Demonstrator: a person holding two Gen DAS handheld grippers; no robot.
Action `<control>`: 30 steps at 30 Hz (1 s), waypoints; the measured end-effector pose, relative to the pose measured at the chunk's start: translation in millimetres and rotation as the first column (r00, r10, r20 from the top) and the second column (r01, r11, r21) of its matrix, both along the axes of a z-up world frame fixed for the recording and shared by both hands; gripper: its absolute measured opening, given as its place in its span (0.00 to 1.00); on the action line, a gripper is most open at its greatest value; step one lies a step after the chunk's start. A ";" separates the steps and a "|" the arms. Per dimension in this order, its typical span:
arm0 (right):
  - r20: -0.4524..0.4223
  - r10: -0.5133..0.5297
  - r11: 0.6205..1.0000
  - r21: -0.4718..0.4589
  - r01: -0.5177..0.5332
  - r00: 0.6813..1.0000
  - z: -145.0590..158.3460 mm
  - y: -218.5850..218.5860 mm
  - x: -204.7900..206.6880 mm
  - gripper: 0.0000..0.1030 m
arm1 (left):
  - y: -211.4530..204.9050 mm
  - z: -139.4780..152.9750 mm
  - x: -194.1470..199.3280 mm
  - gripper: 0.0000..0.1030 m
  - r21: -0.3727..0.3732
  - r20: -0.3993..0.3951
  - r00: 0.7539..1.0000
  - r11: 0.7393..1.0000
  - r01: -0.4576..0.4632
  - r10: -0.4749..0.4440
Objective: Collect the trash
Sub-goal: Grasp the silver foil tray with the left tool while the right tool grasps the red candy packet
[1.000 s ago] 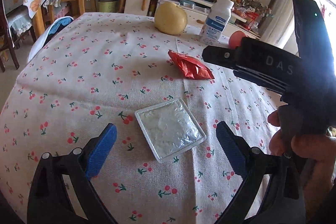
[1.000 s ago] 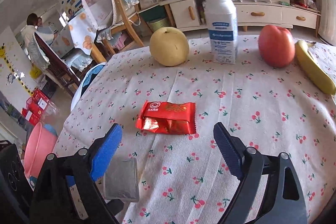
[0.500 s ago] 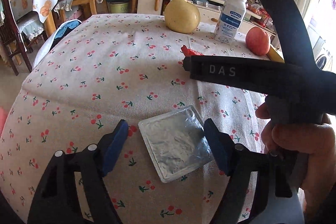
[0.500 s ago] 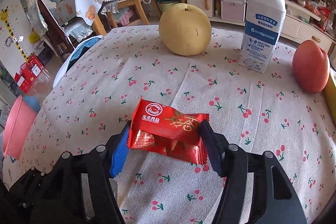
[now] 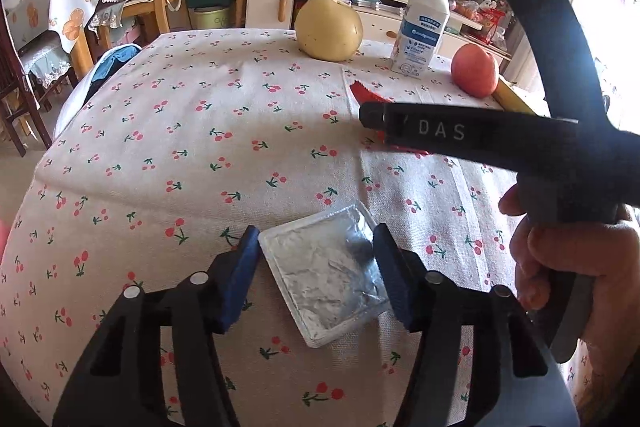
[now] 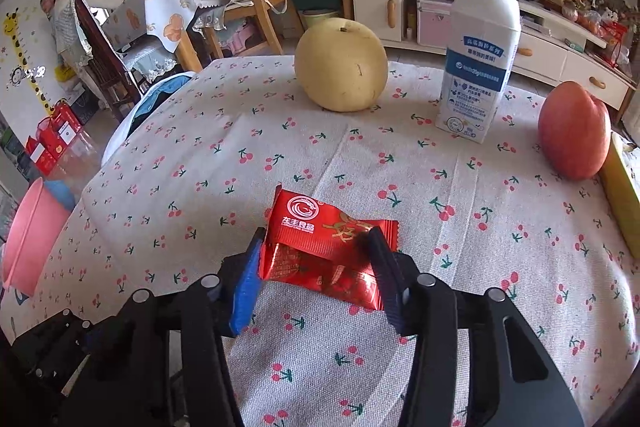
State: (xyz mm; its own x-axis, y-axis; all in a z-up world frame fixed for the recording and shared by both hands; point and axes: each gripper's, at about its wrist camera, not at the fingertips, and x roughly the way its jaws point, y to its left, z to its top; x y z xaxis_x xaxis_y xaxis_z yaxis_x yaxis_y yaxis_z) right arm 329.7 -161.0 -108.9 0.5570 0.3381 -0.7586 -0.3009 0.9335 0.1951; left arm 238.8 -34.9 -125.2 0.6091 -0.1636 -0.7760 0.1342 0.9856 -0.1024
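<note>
A square plastic tray with a crinkled foil lid lies on the cherry-print tablecloth. My left gripper straddles it, jaws closing, and both blue pads touch its sides. Farther along the table is a red snack wrapper. My right gripper has its jaws closing on that wrapper, which buckles upward between the pads. In the left wrist view the right gripper crosses from the right, held by a hand. It hides most of the red wrapper.
At the far side of the table stand a yellow pear, a white milk bottle, a red apple and a banana. A pink basin sits below the table's left edge. Chairs and a person are behind.
Both grippers' jaws have narrowed from wide open onto their items. The right gripper has moved in over the red wrapper, which now bends between the pads. The foil tray has stayed put.
</note>
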 end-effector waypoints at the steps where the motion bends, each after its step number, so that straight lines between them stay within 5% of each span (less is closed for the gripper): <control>1: 0.000 -0.002 1.000 0.001 0.002 1.000 1.5 -1.5 -0.5 0.46 | -3.8 -0.4 -0.9 0.67 0.022 0.000 1.000 1.000 0.009 -0.009; 3: 0.002 -0.008 1.000 -0.008 0.008 1.000 1.5 -4.9 -1.9 0.46 | -9.8 -1.8 -2.7 0.78 0.057 -0.006 1.000 0.998 0.016 -0.015; 6: -0.006 -0.015 1.000 0.013 0.015 1.000 1.6 -12.3 -1.7 0.48 | -12.5 -3.2 -3.3 0.78 0.077 -0.012 1.000 0.997 0.026 -0.025; 10: -0.044 -0.027 0.999 0.016 0.027 0.999 -4.7 -16.5 4.6 0.76 | -11.5 -3.3 -1.4 0.77 0.080 -0.010 1.000 0.997 0.007 -0.006; 13: -0.055 -0.034 0.999 0.035 0.036 0.998 -10.1 -17.2 7.1 0.80 | -10.3 -2.2 -0.4 0.61 0.084 0.000 1.000 0.996 -0.010 0.010; 17: -0.029 -0.034 0.999 0.001 0.034 0.999 -11.6 -9.7 6.9 0.76 | -7.4 -0.5 1.5 0.40 0.069 0.008 1.000 0.998 -0.013 0.012; 20: -0.007 -0.033 0.999 -0.018 0.033 0.999 -11.5 -6.6 5.6 0.64 | -4.6 -0.1 2.9 0.26 0.050 0.010 1.000 0.999 -0.008 0.008; 26: -0.001 -0.027 1.000 -0.006 0.027 1.000 -10.8 -9.4 3.7 0.56 | 5.4 0.1 3.6 0.11 -0.003 0.004 1.000 1.000 0.004 -0.004; 30: -0.001 -0.030 1.000 0.007 0.030 1.000 -10.1 -12.2 1.2 0.54 | 13.8 3.5 2.2 0.11 -0.018 0.019 1.000 1.000 0.003 -0.003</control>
